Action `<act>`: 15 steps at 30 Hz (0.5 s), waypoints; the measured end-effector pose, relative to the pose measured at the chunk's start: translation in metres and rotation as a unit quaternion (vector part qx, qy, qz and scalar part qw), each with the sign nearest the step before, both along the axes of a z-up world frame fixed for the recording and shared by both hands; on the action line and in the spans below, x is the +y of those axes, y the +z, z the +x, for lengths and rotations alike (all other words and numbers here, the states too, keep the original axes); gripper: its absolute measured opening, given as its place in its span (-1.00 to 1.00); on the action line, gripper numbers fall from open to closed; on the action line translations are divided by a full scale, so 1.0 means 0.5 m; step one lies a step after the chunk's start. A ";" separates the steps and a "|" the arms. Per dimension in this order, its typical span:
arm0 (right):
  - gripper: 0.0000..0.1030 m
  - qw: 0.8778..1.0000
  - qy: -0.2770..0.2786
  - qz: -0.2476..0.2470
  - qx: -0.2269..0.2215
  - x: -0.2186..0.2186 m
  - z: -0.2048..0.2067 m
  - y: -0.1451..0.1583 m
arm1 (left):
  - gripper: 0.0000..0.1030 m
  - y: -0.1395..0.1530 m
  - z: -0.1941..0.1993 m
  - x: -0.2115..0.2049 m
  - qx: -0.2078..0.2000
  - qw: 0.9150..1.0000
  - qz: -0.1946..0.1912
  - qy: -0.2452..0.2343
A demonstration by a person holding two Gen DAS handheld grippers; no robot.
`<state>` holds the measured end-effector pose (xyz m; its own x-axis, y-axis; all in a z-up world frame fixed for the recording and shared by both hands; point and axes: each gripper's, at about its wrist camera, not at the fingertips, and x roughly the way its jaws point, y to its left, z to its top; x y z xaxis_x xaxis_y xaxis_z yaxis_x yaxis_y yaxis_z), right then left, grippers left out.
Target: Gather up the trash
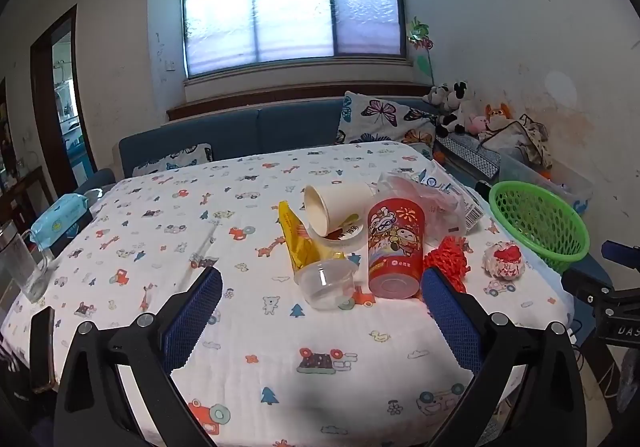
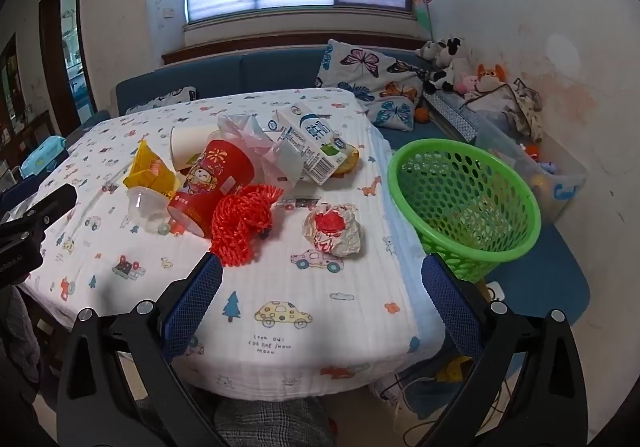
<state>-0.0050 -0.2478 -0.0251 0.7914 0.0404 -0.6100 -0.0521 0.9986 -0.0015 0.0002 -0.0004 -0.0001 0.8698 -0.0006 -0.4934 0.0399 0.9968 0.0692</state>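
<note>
Nothing collected yet — both the left gripper (image 1: 322, 299) and right gripper (image 2: 322, 283) hover with jaws spread wide and empty. The trash pile (red cup (image 1: 396, 247), crumpled wrapper (image 2: 334, 229)) sits mid-surface; the green basket (image 2: 464, 203) waits at 3 o'clock. Next I'd expect a descent onto one piece.

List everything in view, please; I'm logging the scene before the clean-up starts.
Printed cartoon tablecloth: one, white, over the table.
Green plastic mesh basket: one, off the table's right edge.
Red printed paper cup: one, upside down, centre.
White paper cup: one, on its side behind the red cup.
Clear plastic cup: one, tipped, left of the red cup.
Yellow foil wrapper: one, behind the clear cup.
Red foam net: one, in front of the red cup.
Crumpled white-and-red wrapper: one, near the basket.
White milk carton: one, lying at the back.
Left gripper: open, empty.
Right gripper: open, empty.
</note>
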 end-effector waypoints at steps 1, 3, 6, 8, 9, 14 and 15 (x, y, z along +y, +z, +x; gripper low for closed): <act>0.91 1.000 0.000 0.001 0.001 0.002 0.001 0.002 | 0.88 0.000 -0.001 0.001 -0.003 1.000 -0.003 0.001; 0.91 1.000 -0.001 -0.003 -0.002 0.007 -0.002 0.003 | 0.88 0.000 -0.001 0.001 -0.003 1.000 -0.003 0.001; 0.91 1.000 -0.001 -0.003 -0.002 0.006 -0.005 0.004 | 0.88 -0.001 0.001 0.001 -0.003 1.000 -0.004 0.002; 0.91 1.000 0.000 -0.002 -0.002 0.006 -0.005 0.004 | 0.88 -0.002 0.000 -0.001 -0.002 1.000 -0.002 0.003; 0.91 1.000 0.000 -0.001 -0.002 0.005 -0.004 0.004 | 0.88 -0.002 0.001 -0.002 -0.002 1.000 -0.002 0.004; 0.91 1.000 0.000 0.001 0.000 0.004 0.001 -0.001 | 0.88 -0.002 0.000 -0.003 -0.005 1.000 -0.001 0.005; 0.91 1.000 0.001 0.001 0.000 0.004 0.001 0.000 | 0.88 0.005 0.003 0.000 -0.004 1.000 -0.002 0.004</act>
<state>-0.0047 -0.2459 -0.0253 0.7912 0.0428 -0.6101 -0.0531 0.9986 0.0012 0.0017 -0.0006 0.0025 0.8738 0.0046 -0.4863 0.0310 0.9974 0.0650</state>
